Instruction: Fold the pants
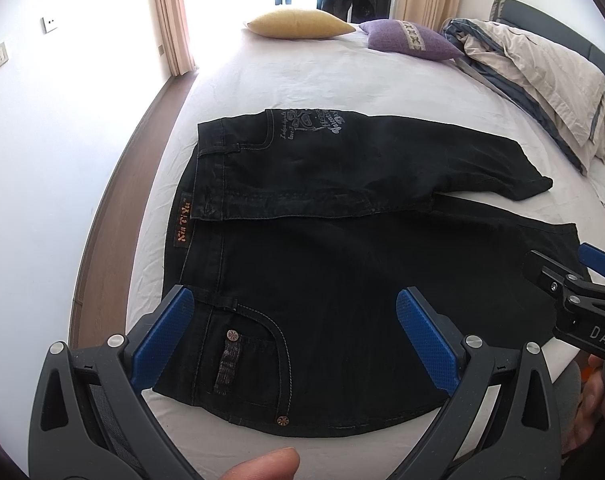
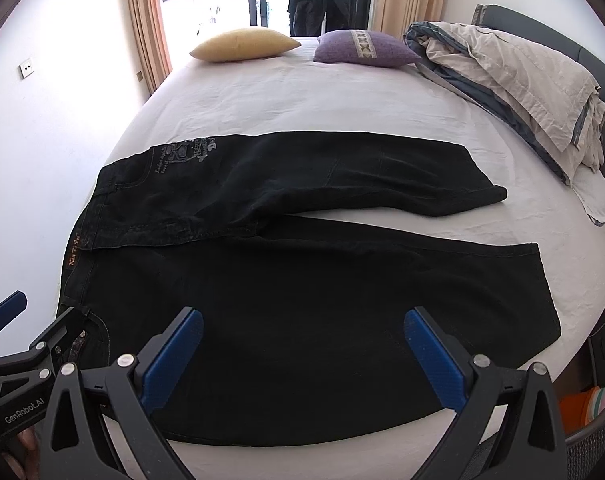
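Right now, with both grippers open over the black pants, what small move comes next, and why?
Probably lower the left gripper onto the near waistband corner of the pants and close. The pants lie spread flat on the bed, legs apart, nothing gripped; the right gripper hovers over the near leg.

Both fisheye views ride low at the near edge of the bed [image 1: 302, 80], looking across it toward the curtained window. The left wrist camera sits close over the waistband end of the black jeans [image 1: 342, 260], its left claw [image 1: 294, 340] framing the pocket. The right wrist camera hovers further right, over the leg. The 2 views share the jeans, yellow pillow [image 2: 244, 44] and purple pillow [image 2: 366, 48].
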